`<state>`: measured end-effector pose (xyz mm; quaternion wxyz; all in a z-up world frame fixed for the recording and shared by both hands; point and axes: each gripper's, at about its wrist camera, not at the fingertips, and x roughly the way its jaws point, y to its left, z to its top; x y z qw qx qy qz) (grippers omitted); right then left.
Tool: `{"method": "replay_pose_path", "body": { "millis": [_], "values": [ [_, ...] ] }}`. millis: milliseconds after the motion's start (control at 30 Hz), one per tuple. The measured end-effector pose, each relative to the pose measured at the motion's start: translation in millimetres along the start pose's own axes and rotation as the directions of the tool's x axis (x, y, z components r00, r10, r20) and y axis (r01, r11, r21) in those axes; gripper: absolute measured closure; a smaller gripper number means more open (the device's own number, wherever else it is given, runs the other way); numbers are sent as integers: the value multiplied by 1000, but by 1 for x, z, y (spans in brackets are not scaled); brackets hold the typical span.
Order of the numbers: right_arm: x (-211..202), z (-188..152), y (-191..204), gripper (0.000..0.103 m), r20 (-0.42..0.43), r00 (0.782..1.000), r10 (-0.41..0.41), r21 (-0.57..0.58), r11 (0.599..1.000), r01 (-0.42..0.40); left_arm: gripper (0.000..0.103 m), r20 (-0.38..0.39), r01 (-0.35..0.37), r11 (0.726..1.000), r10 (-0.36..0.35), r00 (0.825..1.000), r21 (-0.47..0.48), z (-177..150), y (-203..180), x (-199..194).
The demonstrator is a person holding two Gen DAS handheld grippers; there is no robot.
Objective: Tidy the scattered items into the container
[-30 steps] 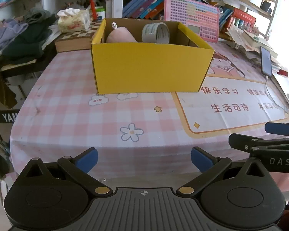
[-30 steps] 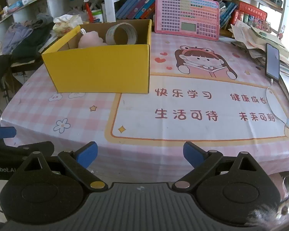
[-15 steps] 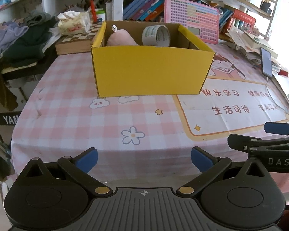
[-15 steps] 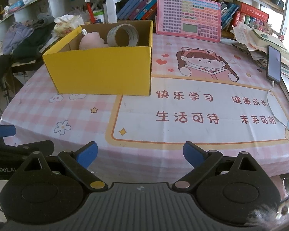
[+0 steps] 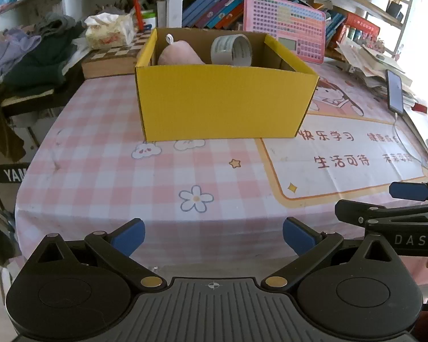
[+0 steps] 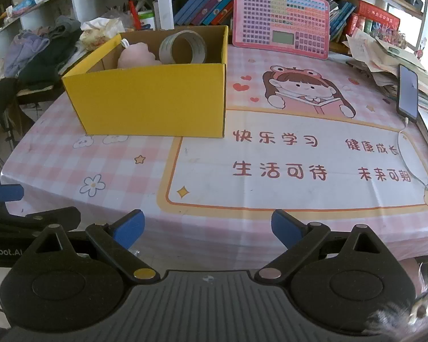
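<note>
A yellow cardboard box [image 5: 222,105] stands on the pink checked tablecloth; it also shows in the right wrist view [image 6: 151,99]. Inside it lie a pink soft pouch [image 5: 179,55] [image 6: 135,55] and a roll of tape [image 5: 232,50] [image 6: 184,47]. My left gripper [image 5: 212,235] is open and empty, low at the table's near edge. My right gripper [image 6: 207,229] is open and empty, also at the near edge. Each gripper shows from the side in the other's view: the right one [image 5: 399,208] and the left one [image 6: 14,208].
A pink keyboard toy [image 6: 281,34] leans against books at the back. A phone [image 6: 407,92] on a white cable lies at the right by stacked papers. Clothes [image 5: 28,59] are piled to the left, with a tissue pack [image 5: 108,32] and a chequered board behind the box.
Both grippers have drawn back slightly and tilted, so the box sits a little lower in the views. Both stay open and empty.
</note>
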<state>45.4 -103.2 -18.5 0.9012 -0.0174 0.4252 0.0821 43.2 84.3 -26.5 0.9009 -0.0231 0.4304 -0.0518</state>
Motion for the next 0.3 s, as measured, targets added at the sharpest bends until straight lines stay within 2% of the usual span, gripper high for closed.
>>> {"method": "replay_pose_path", "body": {
  "millis": [300],
  "values": [
    [2,2,-2,7,-10,1000,-1,-5,1000,0,0,-4,4,999,-5,1000,-48,3,5,4]
  ]
}}
